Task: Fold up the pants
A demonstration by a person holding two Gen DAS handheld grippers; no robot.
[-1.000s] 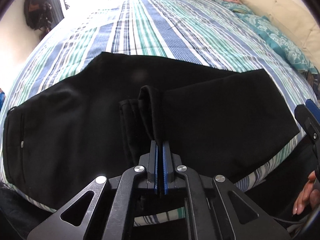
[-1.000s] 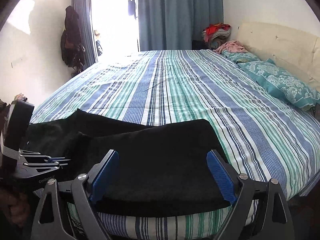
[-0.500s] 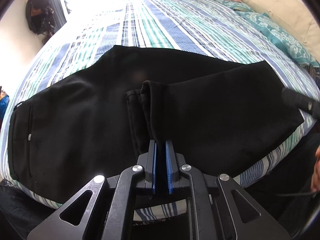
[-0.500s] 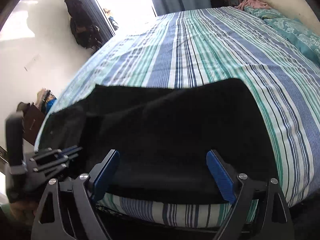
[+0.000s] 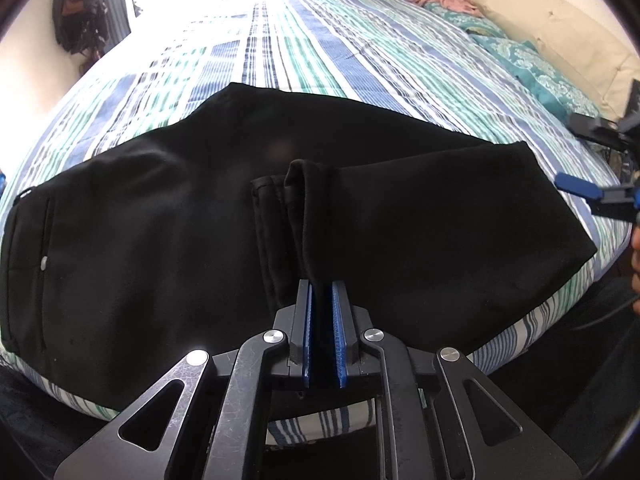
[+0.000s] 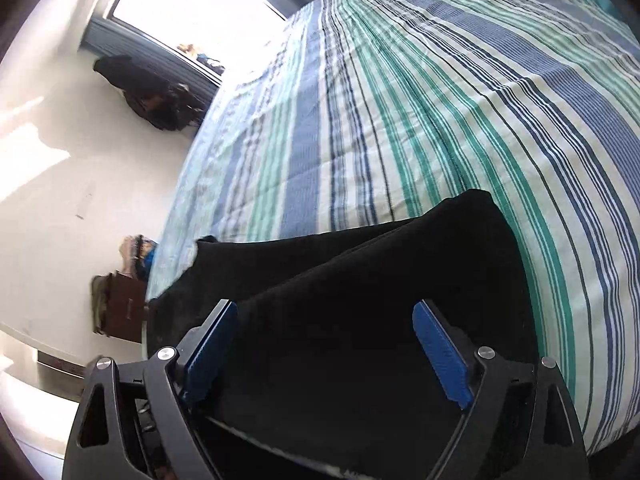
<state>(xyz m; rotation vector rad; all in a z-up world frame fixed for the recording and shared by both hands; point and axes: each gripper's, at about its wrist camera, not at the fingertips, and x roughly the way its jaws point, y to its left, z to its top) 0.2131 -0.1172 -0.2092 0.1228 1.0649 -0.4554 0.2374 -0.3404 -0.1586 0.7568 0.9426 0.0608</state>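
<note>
Black pants (image 5: 160,220) lie across the near edge of a striped bed (image 5: 320,48), waistband at the left, legs folded back from the right so the cuffs (image 5: 280,200) rest mid-garment. My left gripper (image 5: 323,304) is shut on the cuff hem, with a thin gap between its blue pads. My right gripper (image 6: 324,344) is open and empty, tilted, hovering over the folded right end of the pants (image 6: 380,280). It also shows at the right edge of the left wrist view (image 5: 600,192).
Teal pillows (image 5: 532,64) and a cream headboard (image 5: 560,24) are at the far right. Clothes hang on the wall by the bright window (image 6: 160,104). A brown bag (image 6: 120,312) stands on the floor beside the bed.
The left gripper has pulled back a little, and its pads have parted slightly around the cuff. The right gripper has risen and rolled to the side above the folded end.
</note>
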